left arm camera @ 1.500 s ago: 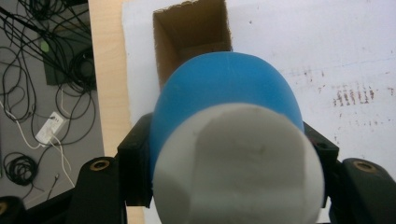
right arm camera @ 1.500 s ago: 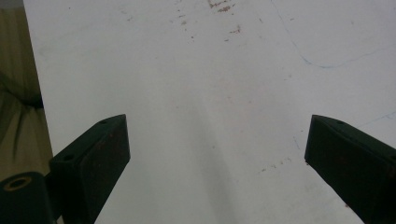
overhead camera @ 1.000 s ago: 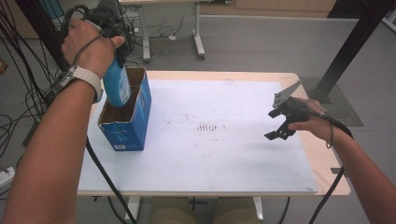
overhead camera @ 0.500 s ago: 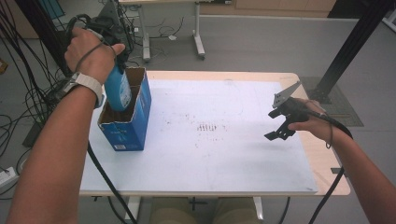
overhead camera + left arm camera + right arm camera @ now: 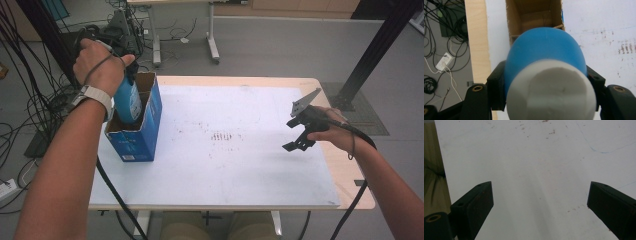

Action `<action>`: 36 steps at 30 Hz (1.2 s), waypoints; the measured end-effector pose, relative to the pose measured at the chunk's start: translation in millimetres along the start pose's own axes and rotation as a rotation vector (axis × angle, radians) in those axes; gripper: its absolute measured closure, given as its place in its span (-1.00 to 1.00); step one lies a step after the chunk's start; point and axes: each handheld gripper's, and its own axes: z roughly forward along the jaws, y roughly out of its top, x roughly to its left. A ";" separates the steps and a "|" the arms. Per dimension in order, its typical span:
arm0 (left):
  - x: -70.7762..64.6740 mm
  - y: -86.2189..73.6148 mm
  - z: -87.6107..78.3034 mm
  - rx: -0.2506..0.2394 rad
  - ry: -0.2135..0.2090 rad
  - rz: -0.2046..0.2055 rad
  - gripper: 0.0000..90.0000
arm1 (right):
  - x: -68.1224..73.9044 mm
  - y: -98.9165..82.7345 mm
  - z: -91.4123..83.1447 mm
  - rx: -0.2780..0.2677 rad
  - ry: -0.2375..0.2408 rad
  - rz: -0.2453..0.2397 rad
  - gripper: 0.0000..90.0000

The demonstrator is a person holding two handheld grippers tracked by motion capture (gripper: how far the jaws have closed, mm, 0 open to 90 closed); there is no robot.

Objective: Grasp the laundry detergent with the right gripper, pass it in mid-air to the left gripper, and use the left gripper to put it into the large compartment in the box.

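Jaws of the left gripper (image 5: 546, 82) clamp a blue bottle (image 5: 544, 55) by its shoulders, one black pad on each side, its white cap (image 5: 551, 92) nearest the camera. Beyond the fingertips, the bottle's lower end sits in the open top of a blue cardboard box (image 5: 142, 127), whose brown inside shows ahead of the bottle. The box stands on the white table (image 5: 225, 165). Well apart, the right gripper (image 5: 296, 135) hangs above the table, its two jaws spread wide with bare, lightly stained white surface between them.
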 end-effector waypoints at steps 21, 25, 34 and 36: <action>-0.1 -7.0 30.6 0.015 -0.012 0.002 -0.18 | -0.2 -3.6 2.0 0.002 0.000 0.009 -0.85; -0.4 -8.8 38.3 0.021 -0.012 0.004 -0.18 | 0.0 -3.6 3.5 0.002 0.003 0.011 -0.85; -1.5 -11.8 53.2 0.028 -0.012 0.007 -0.18 | 0.3 -4.1 5.2 0.003 0.007 0.017 -0.85; -2.0 -12.5 56.1 0.027 -0.011 0.007 -0.18 | 0.5 -4.5 5.4 0.004 0.007 0.018 -0.85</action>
